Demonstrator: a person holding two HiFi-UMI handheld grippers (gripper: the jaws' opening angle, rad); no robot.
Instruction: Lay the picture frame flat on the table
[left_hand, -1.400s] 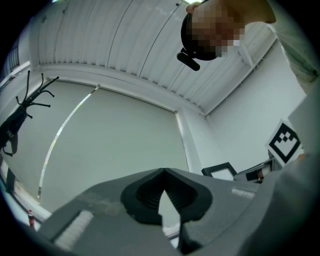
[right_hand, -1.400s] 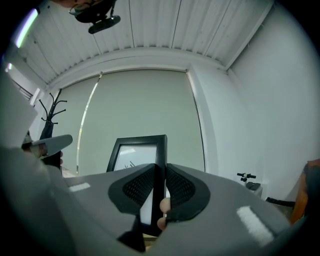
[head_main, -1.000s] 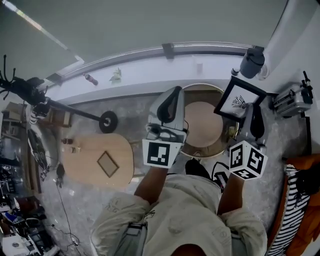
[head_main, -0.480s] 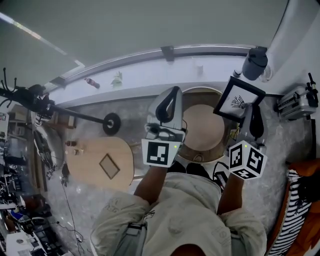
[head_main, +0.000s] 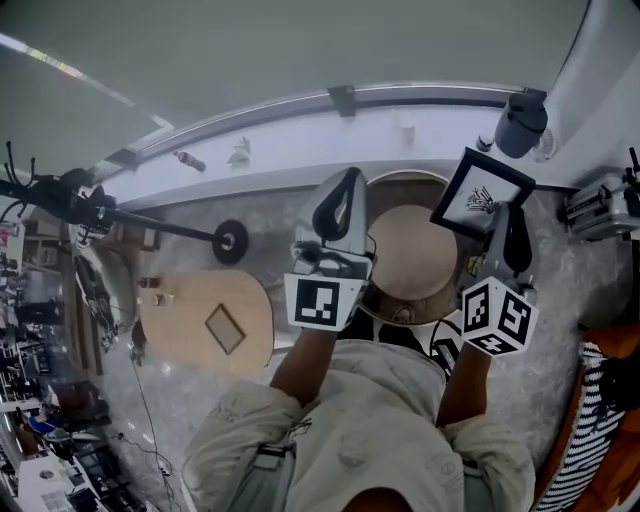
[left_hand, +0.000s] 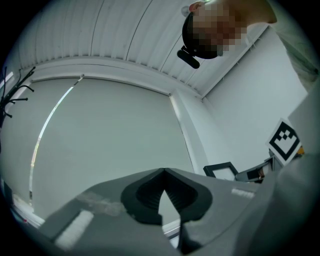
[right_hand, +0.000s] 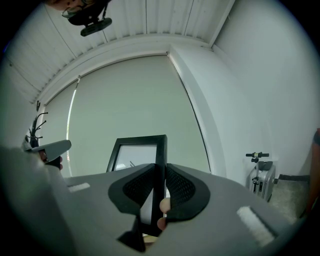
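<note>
The right tool pinches the picture frame by its black right edge, one pad on each face. The frame is off the bench, held in the air. From the head view it reads as a diamond with one corner pointing down at the tool. It hangs over the right rim of the round wooden bench, and the pale top spreads out to its left, between the two tools.

The left tool is pressed together at its tips with nothing between them. It is raised over the bench's left edge, well apart from the frame.

To the right of the frame a silver case stands on the floor, near but not touching. A dark grey container sits just past the frame's far corner. The white ledge runs along the far side of the bench.
</note>
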